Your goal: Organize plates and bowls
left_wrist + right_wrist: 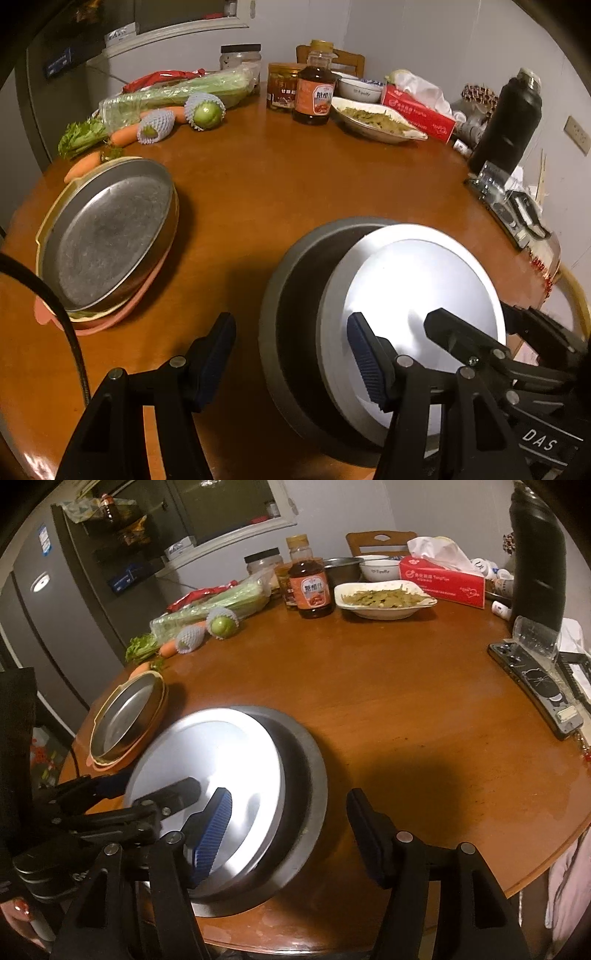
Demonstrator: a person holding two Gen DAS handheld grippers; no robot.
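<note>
I hold two grippers over a round wooden table (388,709). My left gripper (291,354) is released, nothing between its blue pads. My right gripper (291,830) is released too, its jaws bare.

Just ahead of both lie two nested metal pieces: a bright steel plate (424,295) tilted inside a darker metal pan (291,291); my left gripper's right finger and my right gripper's left finger reach over the plate.

Farther to my left gripper's left sits a stack: one steel tray (110,236) on a pink plastic plate (122,314), a yellow rim between them.

Across the table: one dish of food (384,600), one white bowl (376,568), one sauce bottle (310,587), one tissue box (443,581), one black flask (539,565), and vegetables (170,99).

Grey walls and a fridge (55,602) stand behind. How many plates are stacked under the tray I cannot tell.
</note>
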